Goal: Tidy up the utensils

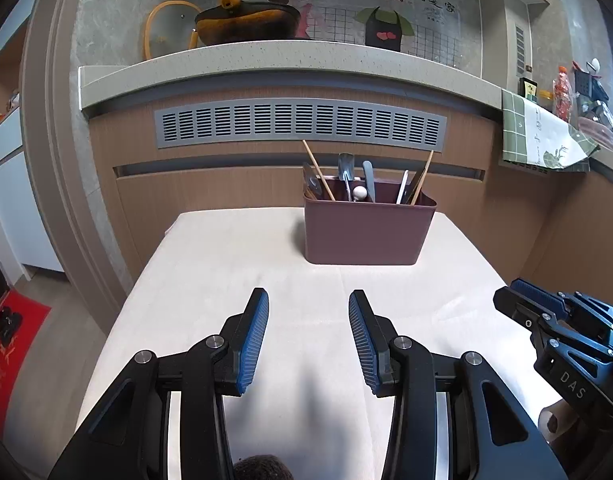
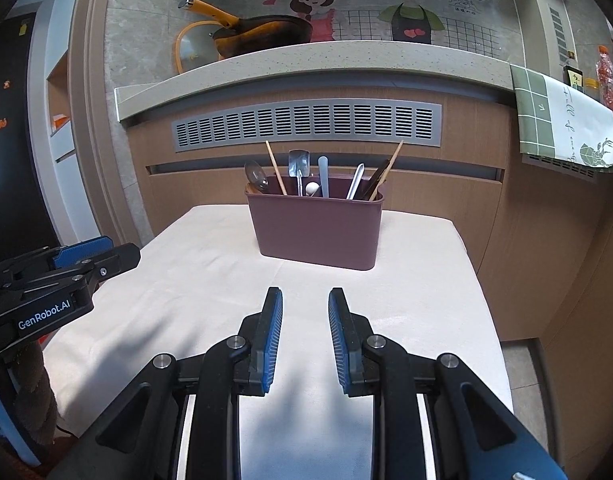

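Note:
A maroon utensil holder [image 1: 368, 232] [image 2: 316, 230] stands at the far end of a cream-covered table [image 1: 234, 280] [image 2: 210, 264]. Several utensils stick up from it: chopsticks [image 1: 318, 172] [image 2: 276, 168], a metal spatula [image 1: 345, 168] [image 2: 297, 166], spoons and knives. My left gripper [image 1: 308, 304] hovers over the near part of the table, open, with nothing between its blue pads. My right gripper [image 2: 305, 300] is alongside it, also open and empty. Each gripper shows at the edge of the other's view, the right gripper [image 1: 526, 304] and the left gripper [image 2: 102, 252].
Behind the table runs a wooden cabinet front with a grey vent grille [image 1: 300, 122] under a stone counter [image 1: 266, 56]. A dark pan with a yellow handle [image 1: 242, 20] sits on the counter. A green checked cloth [image 1: 542, 136] hangs at the right. A red mat [image 1: 10, 344] lies on the floor at left.

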Demonstrator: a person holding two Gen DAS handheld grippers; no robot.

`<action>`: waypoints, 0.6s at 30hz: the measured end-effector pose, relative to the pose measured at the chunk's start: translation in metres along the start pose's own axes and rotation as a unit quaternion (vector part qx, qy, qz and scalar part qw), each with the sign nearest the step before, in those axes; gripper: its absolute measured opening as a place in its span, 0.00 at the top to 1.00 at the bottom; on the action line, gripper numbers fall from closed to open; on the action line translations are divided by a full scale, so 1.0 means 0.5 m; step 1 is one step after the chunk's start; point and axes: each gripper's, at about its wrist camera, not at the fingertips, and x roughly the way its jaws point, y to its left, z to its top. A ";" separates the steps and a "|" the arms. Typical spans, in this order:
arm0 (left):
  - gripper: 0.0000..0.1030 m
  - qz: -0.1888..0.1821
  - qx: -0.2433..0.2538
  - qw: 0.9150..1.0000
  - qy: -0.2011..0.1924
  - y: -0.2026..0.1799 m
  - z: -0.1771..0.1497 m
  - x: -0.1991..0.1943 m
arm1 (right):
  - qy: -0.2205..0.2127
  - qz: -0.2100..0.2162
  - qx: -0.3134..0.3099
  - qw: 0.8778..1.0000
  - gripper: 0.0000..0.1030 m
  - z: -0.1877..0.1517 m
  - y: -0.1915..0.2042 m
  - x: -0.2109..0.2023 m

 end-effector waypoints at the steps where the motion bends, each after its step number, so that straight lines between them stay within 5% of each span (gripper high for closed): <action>1: 0.58 0.000 0.000 1.000 0.000 0.000 0.000 0.000 | 0.001 0.000 0.000 1.000 0.78 0.000 -0.001 0.001; 18: 0.58 -0.004 0.005 1.000 0.009 -0.002 -0.010 0.008 | 0.001 -0.007 0.008 1.000 0.78 0.001 -0.012 0.002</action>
